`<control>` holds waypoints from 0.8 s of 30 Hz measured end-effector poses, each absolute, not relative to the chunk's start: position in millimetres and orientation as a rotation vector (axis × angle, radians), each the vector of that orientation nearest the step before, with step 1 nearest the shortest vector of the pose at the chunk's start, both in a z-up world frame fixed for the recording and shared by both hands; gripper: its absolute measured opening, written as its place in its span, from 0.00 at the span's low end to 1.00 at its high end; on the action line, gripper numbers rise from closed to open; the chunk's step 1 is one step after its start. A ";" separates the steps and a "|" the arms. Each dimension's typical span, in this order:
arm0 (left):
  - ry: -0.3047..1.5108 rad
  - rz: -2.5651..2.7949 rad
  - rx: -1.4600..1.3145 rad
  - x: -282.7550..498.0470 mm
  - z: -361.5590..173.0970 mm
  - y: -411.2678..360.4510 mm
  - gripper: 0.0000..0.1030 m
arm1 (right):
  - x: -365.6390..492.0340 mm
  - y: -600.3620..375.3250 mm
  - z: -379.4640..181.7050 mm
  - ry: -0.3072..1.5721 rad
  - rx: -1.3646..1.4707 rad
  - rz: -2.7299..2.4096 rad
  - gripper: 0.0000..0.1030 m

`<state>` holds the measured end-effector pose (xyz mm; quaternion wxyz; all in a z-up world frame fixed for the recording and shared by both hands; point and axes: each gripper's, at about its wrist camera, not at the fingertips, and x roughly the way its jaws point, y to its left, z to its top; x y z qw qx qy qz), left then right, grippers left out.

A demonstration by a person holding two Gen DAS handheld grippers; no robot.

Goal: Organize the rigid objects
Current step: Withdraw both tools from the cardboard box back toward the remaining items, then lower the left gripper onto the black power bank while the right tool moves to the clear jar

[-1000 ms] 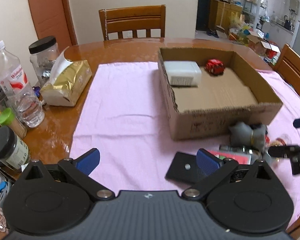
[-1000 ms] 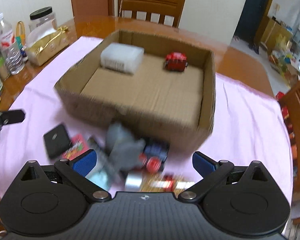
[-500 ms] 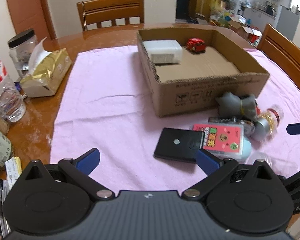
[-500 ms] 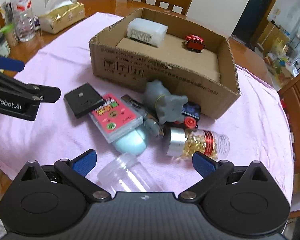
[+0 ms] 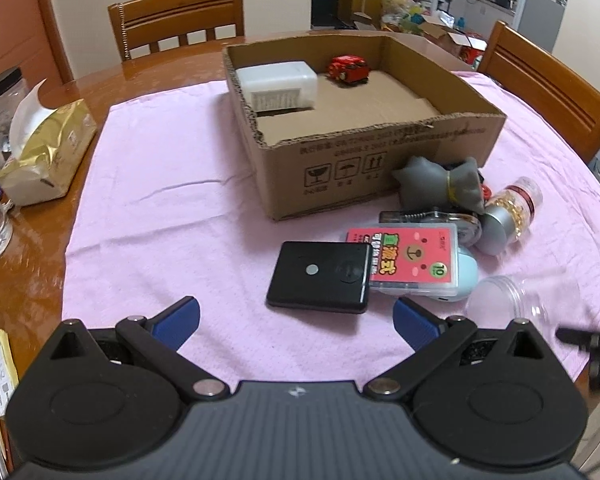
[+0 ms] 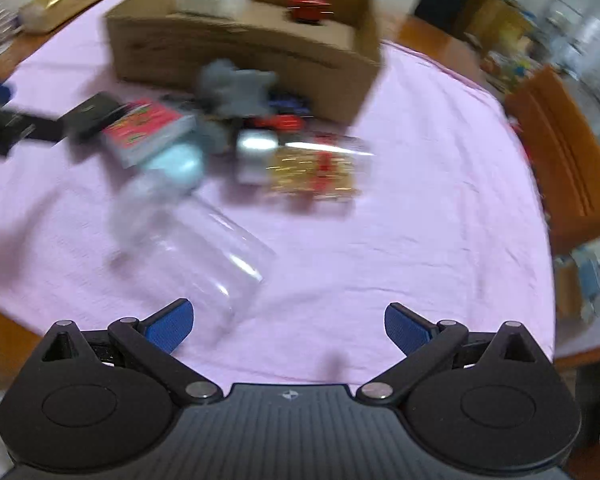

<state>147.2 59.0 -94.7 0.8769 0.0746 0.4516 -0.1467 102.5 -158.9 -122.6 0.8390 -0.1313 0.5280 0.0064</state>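
Hovering above the pink cloth [image 5: 172,208] on the bench [image 5: 36,280], both the left tongs [image 5: 296,316] and right tongs [image 6: 288,320] gape wide, grasping nothing. A cardboard box [image 5: 380,160] holds a white container [image 5: 278,84] and a red toy car [image 5: 348,69]. Just outside its front wall lie a black case [image 5: 320,276] overlapped by a pink card pack [image 5: 412,258], a grey plush [image 5: 440,184], a gold-filled jar [image 5: 508,212] and, blurred in the right view, probably a clear plastic jar [image 6: 192,240]
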 end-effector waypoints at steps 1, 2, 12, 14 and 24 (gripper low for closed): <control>0.944 -0.312 0.158 146.8 -94.9 58.2 0.99 | 104.9 -165.1 -122.8 1.115 -0.264 -0.010 1.00; 0.945 -0.316 0.159 146.8 -95.1 57.8 0.99 | 107.0 -169.6 -123.0 1.114 -0.253 -0.026 1.00; 0.954 -0.327 0.177 145.9 -97.3 59.7 0.99 | 112.4 -160.6 -117.9 1.151 -0.021 0.185 1.00; 0.955 -0.328 0.180 145.6 -97.8 60.3 0.99 | 119.3 -152.3 -120.0 1.150 0.002 0.202 1.00; 0.981 -0.353 0.211 152.7 -114.7 57.2 0.99 | 137.0 -145.2 -138.4 1.160 -0.057 0.079 1.00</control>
